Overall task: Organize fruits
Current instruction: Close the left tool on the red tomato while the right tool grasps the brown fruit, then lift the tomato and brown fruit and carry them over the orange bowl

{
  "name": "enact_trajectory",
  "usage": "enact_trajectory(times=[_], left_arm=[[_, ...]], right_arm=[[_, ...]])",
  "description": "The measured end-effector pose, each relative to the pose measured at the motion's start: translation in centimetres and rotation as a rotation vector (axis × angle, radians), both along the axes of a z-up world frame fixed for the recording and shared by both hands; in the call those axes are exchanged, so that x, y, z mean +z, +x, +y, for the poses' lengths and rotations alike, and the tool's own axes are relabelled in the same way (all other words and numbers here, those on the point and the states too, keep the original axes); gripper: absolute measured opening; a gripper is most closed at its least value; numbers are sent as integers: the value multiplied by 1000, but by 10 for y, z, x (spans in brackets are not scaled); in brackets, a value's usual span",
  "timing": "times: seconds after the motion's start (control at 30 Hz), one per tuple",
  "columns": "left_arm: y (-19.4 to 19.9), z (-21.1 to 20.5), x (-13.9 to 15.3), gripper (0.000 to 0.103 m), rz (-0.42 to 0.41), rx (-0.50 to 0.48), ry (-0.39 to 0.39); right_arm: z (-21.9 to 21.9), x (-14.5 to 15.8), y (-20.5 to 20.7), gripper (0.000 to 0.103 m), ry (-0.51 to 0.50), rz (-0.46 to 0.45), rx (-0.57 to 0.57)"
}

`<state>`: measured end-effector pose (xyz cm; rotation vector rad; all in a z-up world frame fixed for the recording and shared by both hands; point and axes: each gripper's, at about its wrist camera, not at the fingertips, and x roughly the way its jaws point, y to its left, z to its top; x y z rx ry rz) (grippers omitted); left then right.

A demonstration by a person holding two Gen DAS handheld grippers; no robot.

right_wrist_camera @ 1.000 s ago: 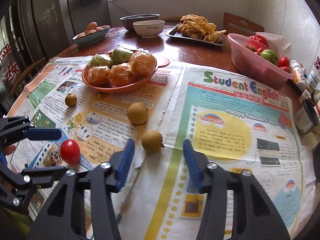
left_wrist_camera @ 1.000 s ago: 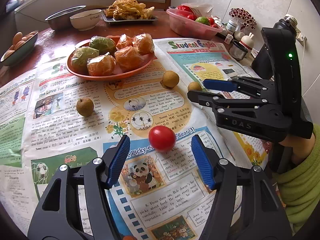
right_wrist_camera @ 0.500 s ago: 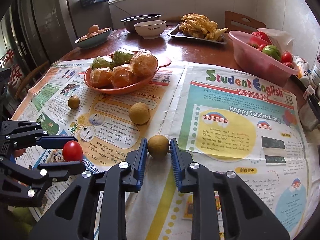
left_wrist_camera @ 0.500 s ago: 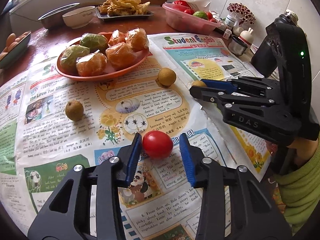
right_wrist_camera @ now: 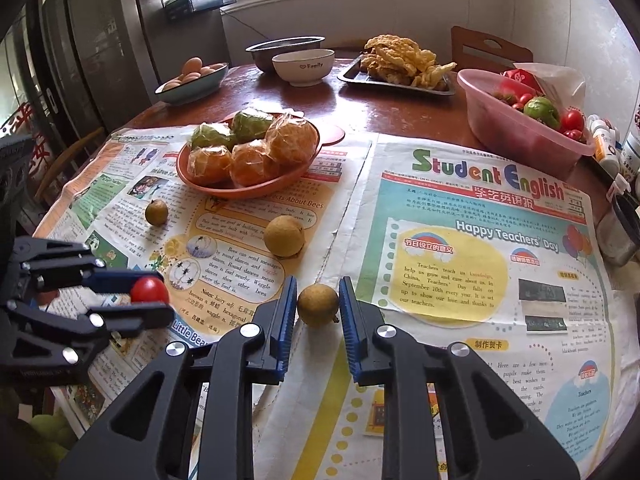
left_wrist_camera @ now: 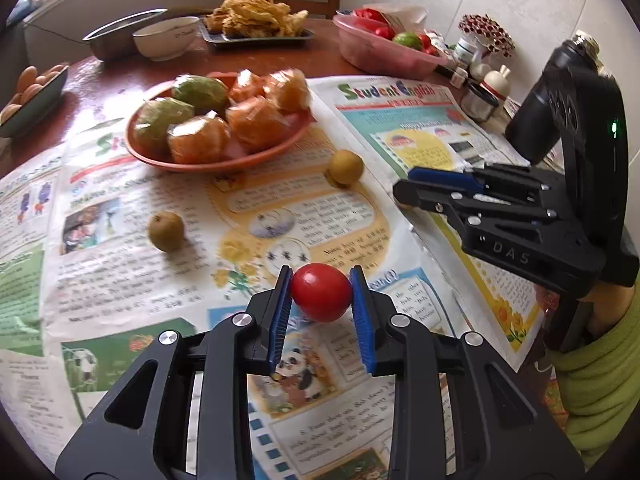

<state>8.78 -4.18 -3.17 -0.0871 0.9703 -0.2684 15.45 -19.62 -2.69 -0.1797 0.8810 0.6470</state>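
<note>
A red cherry tomato [left_wrist_camera: 321,298] lies on the newspaper between the blue pads of my left gripper [left_wrist_camera: 321,276], whose jaws are closing and touch it on both sides. The right wrist view shows the same tomato [right_wrist_camera: 149,290] in the left gripper [right_wrist_camera: 134,298]. My right gripper [right_wrist_camera: 318,286] is shut on a small brown longan [right_wrist_camera: 318,306] resting on the paper. In the left wrist view the right gripper [left_wrist_camera: 406,183] hides that longan. Two more longans [right_wrist_camera: 284,236] [right_wrist_camera: 156,212] lie loose.
An orange plate [right_wrist_camera: 240,192] holds wrapped oranges and green fruits. A pink basin [right_wrist_camera: 516,132] with tomatoes stands at the back right. Further back are an egg bowl [right_wrist_camera: 192,84], a white bowl [right_wrist_camera: 303,66] and a tray of fried food [right_wrist_camera: 400,80]. Small bottles [left_wrist_camera: 480,80] crowd the right edge.
Both grippers have closed from wide open: the left onto the red tomato, the right onto the nearest longan. Both views tipped a little nearer the table.
</note>
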Motion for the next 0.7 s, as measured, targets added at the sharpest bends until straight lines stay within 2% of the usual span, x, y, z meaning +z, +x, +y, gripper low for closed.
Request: enact_trajectory(times=[0.47,0.7], left_arm=[[2,16,8,21,-13,26,-17],[6,24,16,21,-29,37,-21]], right_arm=[[6,-10,0,22,-35,8,-2],[7,7,2,21,1,-8,5]])
